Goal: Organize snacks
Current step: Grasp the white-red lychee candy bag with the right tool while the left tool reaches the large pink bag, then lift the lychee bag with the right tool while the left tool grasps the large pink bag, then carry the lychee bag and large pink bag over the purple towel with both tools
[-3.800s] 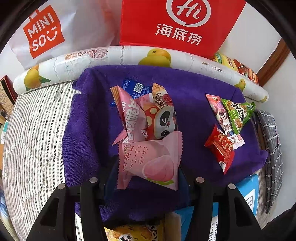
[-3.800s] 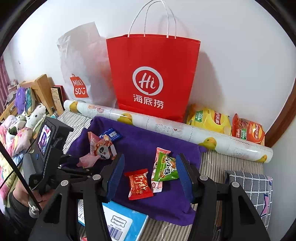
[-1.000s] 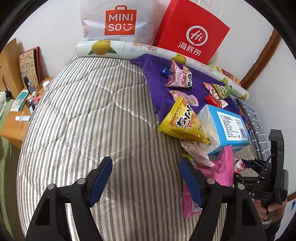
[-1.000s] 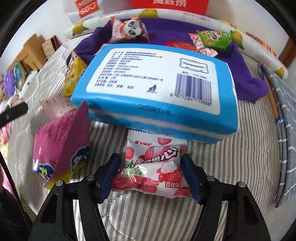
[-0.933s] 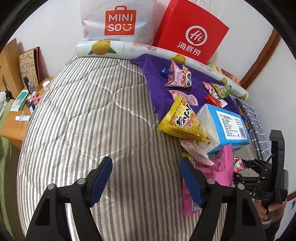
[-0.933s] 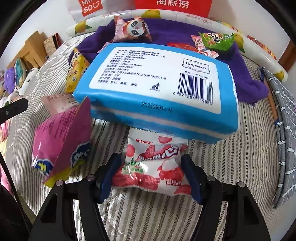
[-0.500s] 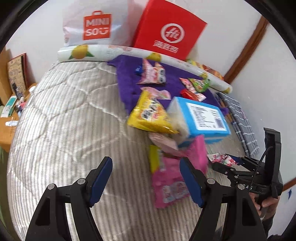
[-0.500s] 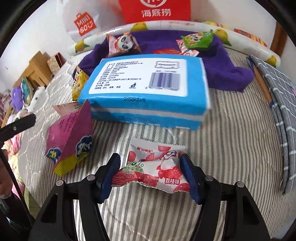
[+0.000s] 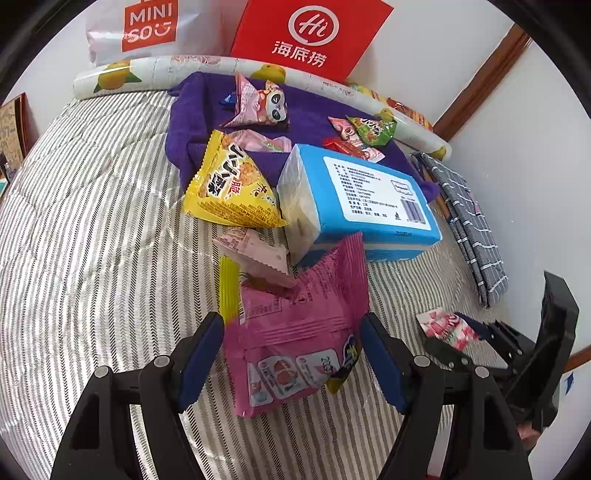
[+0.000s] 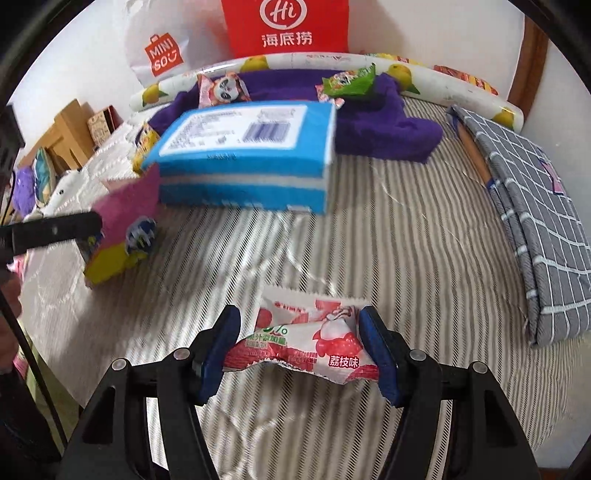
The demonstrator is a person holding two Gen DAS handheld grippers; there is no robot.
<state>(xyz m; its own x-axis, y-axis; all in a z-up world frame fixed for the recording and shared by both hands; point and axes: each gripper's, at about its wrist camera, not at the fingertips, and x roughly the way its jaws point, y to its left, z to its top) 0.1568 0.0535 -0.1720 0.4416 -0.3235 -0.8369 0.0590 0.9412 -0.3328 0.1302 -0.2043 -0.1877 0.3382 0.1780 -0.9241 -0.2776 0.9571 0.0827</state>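
My right gripper (image 10: 299,354) is shut on a white and red lychee snack packet (image 10: 303,339), held just above the striped bed; it also shows in the left wrist view (image 9: 443,328). My left gripper (image 9: 291,350) is open, its fingers on either side of a pink snack bag (image 9: 295,332) that lies on the bed. A yellow chip bag (image 9: 229,184) and a small pale pink packet (image 9: 255,251) lie beside a blue tissue pack (image 9: 362,195). Several snacks, among them a panda packet (image 9: 266,107) and a green packet (image 9: 373,129), lie on a purple towel (image 9: 192,122).
A red paper bag (image 9: 306,37) and a white Miniso bag (image 9: 147,26) stand at the wall behind a fruit-print roll (image 9: 155,70). A folded grey checked cloth (image 10: 535,206) lies at the right bed edge. Wooden furniture (image 10: 70,129) stands left of the bed.
My right gripper has pulled the lychee packet back from under the blue tissue pack. My left gripper has moved forward over the pink bag, which now lies between its fingers.
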